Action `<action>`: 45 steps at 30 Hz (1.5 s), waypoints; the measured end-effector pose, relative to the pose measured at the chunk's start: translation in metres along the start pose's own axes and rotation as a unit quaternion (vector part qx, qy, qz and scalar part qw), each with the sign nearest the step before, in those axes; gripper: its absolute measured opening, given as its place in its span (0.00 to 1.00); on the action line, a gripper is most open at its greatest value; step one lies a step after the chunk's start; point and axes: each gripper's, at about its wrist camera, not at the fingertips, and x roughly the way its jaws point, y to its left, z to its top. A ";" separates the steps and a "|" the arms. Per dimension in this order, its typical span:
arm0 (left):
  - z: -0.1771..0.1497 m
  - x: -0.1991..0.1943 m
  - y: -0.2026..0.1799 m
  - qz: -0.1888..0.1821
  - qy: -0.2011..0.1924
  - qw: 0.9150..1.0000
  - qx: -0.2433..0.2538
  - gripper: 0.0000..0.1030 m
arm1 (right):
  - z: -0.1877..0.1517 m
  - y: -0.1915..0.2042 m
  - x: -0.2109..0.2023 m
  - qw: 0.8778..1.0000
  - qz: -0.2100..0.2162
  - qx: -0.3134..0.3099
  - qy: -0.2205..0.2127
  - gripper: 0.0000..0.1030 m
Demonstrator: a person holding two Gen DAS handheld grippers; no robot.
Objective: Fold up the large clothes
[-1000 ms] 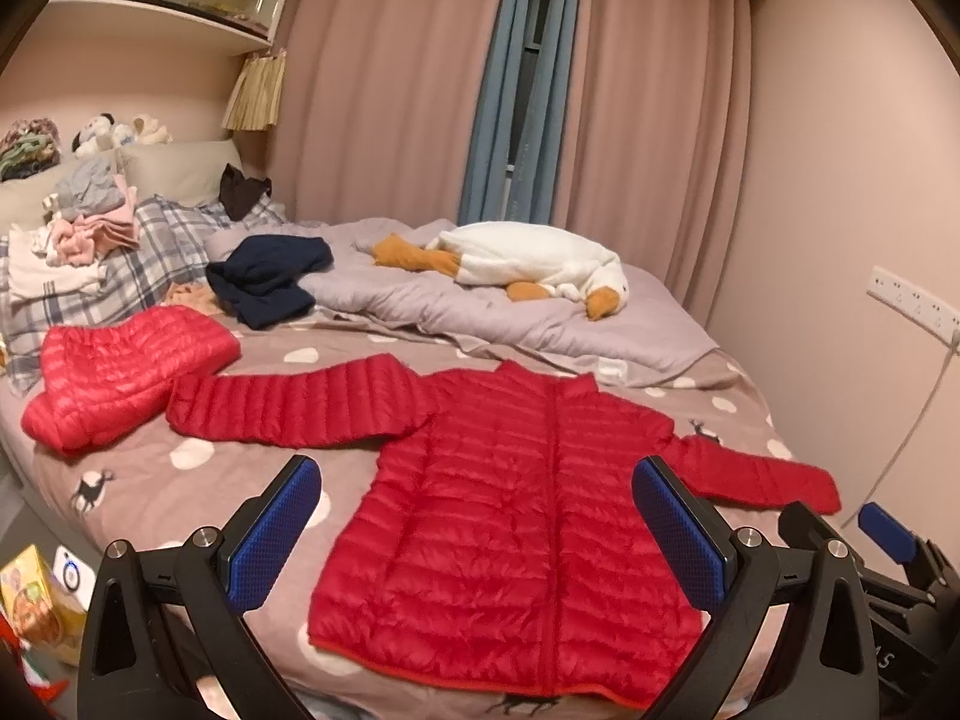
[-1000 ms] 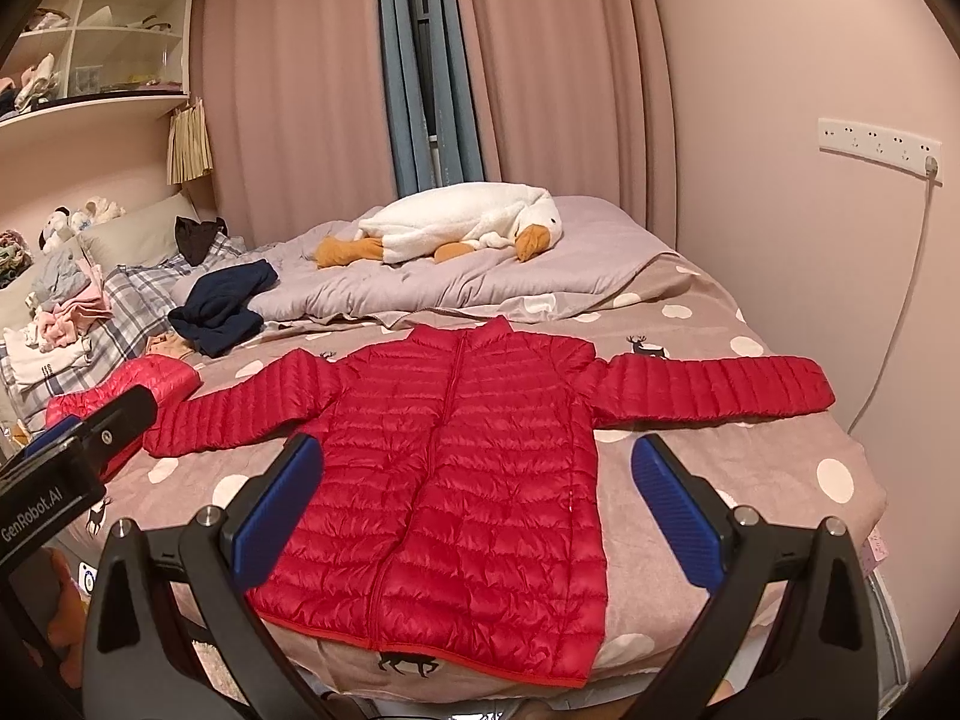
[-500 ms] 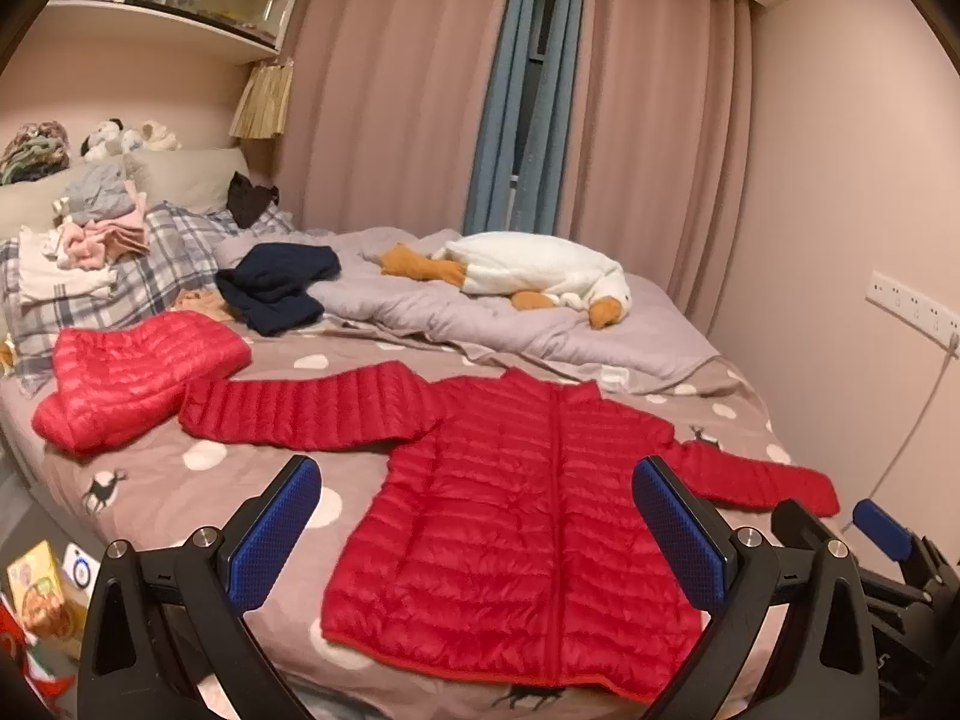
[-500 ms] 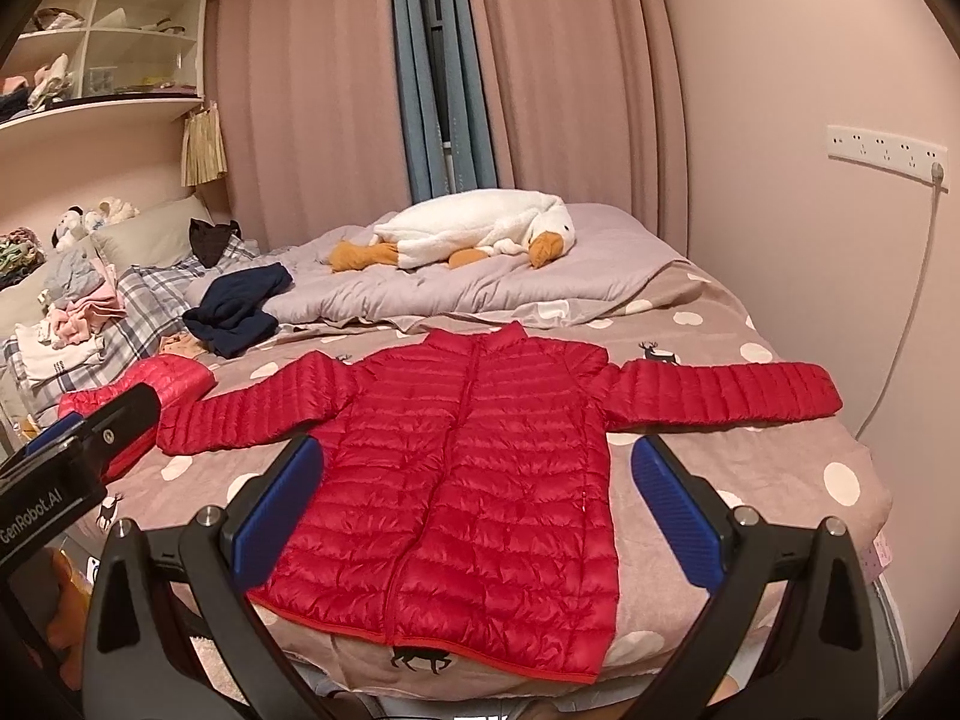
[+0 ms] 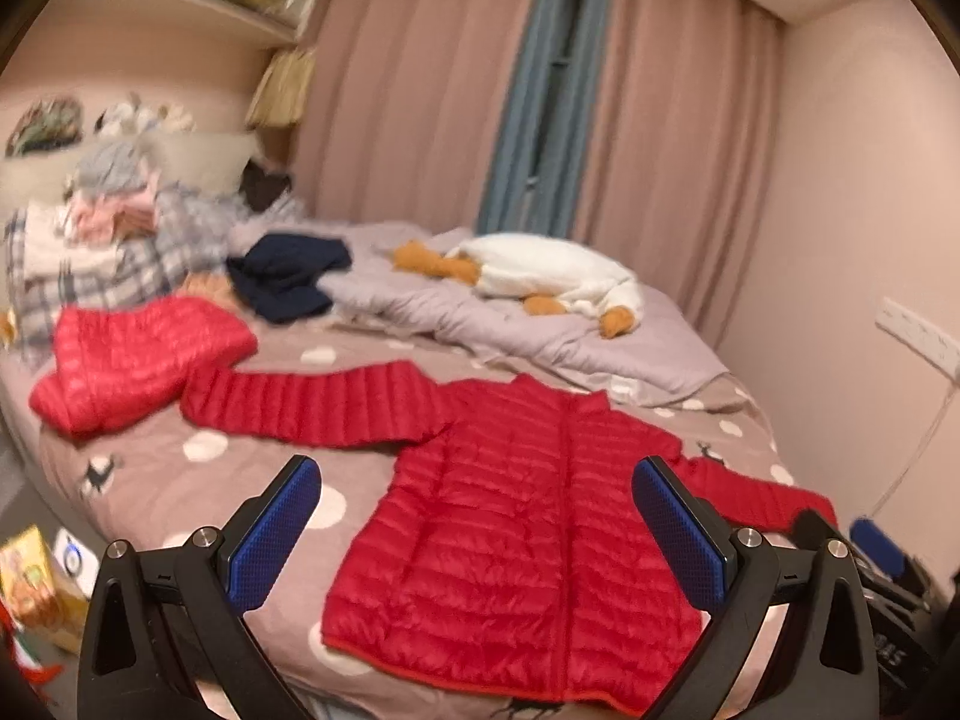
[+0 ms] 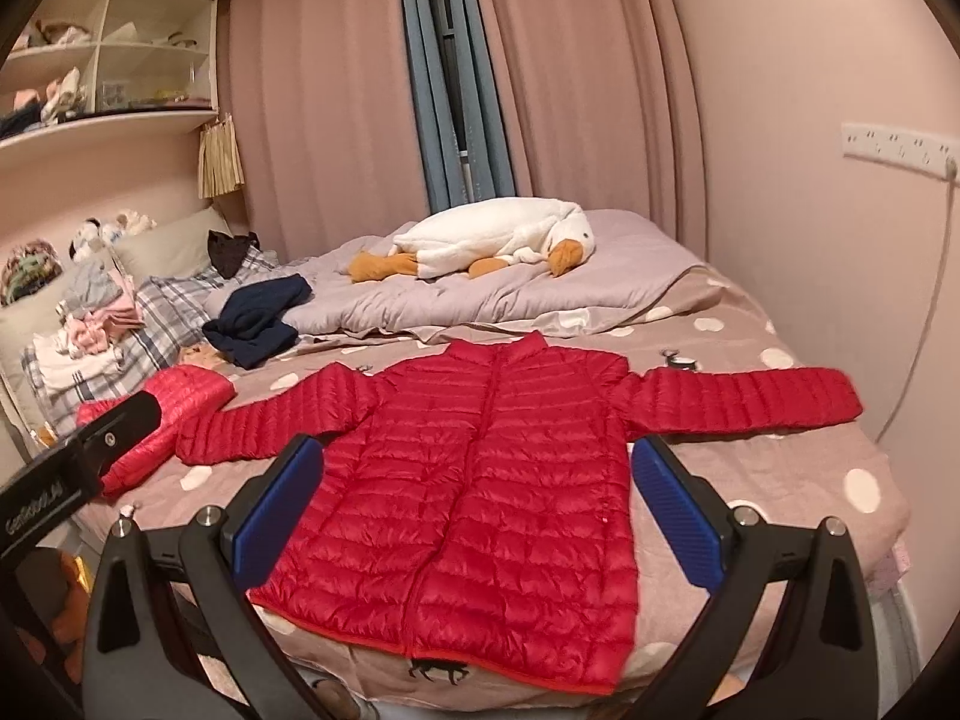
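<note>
Looking through both wrist cameras, I see the red down jacket (image 6: pixel 474 480) lying flat on the bed (image 6: pixel 780 480), front side up, zipper closed, with both sleeves stretched out to the sides. My left hand-held gripper (image 5: pixel 477 531) hangs above the near edge of the bed with its blue pads spread wide, holding nothing; the jacket body is in front of it and between the two fingers in the view, not touching them. My right hand-held gripper (image 6: pixel 474 510) is also spread wide and empty, and the jacket hem is just beyond its fingertips. In the right view, the body of the left hand-held gripper shows at the left edge.

The jacket is puffy and quilted in narrow horizontal bands, with a slightly shiny surface and a low stand collar. The bed sheet is taupe with white dots and small dark deer figures. A second red quilted garment (image 5: pixel 138 360) lies folded near the end of the left sleeve. Further back there is a dark navy garment (image 6: pixel 258 318) in a loose heap, a crumpled grey duvet (image 6: pixel 510 294), and a soft white goose plush (image 6: pixel 492 240) with orange feet and beak. A pile of light clothes (image 6: pixel 90 324) sits on the plaid pillow (image 6: pixel 168 312).
</note>
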 end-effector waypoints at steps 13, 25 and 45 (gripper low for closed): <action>0.040 0.179 0.203 0.127 0.064 0.962 -0.231 1.00 | 0.019 -0.209 0.136 0.960 -0.020 0.272 0.058 1.00; -0.027 0.325 0.291 0.057 0.122 0.926 -0.352 1.00 | -0.058 -0.375 0.215 0.864 -0.142 0.479 0.063 0.96; 0.000 0.291 0.300 0.231 0.055 0.928 -0.286 0.04 | -0.029 -0.389 0.254 0.879 -0.170 0.445 -0.007 0.07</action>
